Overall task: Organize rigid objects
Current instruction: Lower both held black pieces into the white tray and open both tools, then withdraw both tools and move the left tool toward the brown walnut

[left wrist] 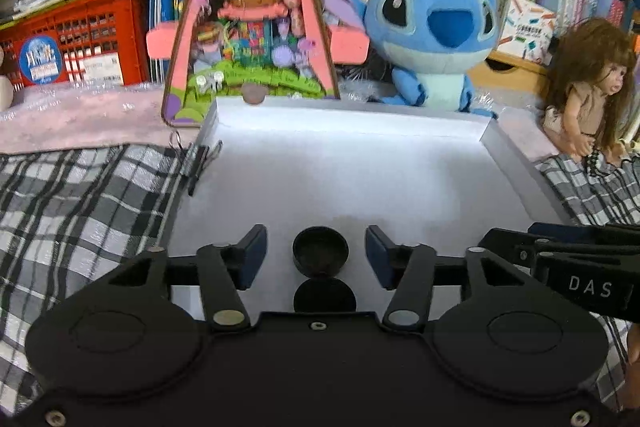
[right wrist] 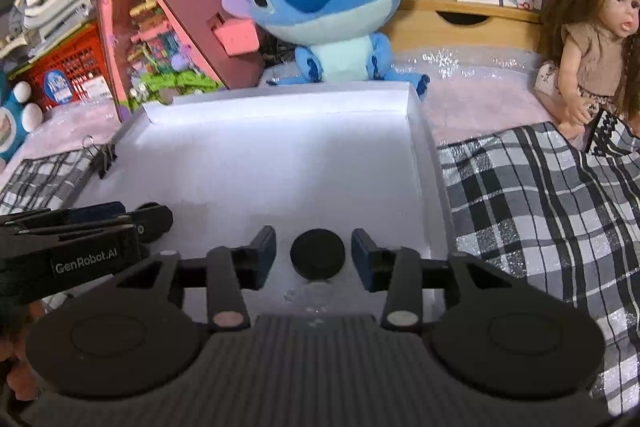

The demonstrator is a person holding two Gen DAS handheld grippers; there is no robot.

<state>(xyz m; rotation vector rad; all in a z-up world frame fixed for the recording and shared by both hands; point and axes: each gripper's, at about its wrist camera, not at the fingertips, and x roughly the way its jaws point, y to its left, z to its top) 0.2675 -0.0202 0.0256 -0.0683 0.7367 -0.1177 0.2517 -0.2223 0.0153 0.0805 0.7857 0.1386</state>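
Note:
A small black round container (left wrist: 320, 247) with its hinged lid (left wrist: 325, 295) flipped toward me lies on the near part of the shallow white tray (left wrist: 340, 167). My left gripper (left wrist: 316, 253) stands open around it, and both blue pads are clear of its sides. In the right wrist view a black round cap (right wrist: 317, 254) rests in the same white tray (right wrist: 280, 155), with something clear and glinting just below it. My right gripper (right wrist: 313, 253) is open, its pads a little apart from the cap. Each gripper shows at the edge of the other's view: the right gripper (left wrist: 560, 251), the left gripper (right wrist: 120, 223).
A blue plush toy (left wrist: 432, 27), a pink triangular toy house (left wrist: 256, 19) and a long-haired doll (right wrist: 588, 39) stand behind the tray. A binder clip (right wrist: 102, 157) sits at the tray's left edge. Plaid cloth (right wrist: 540, 207) flanks the tray on both sides; books and a red crate (left wrist: 80, 31) fill the back.

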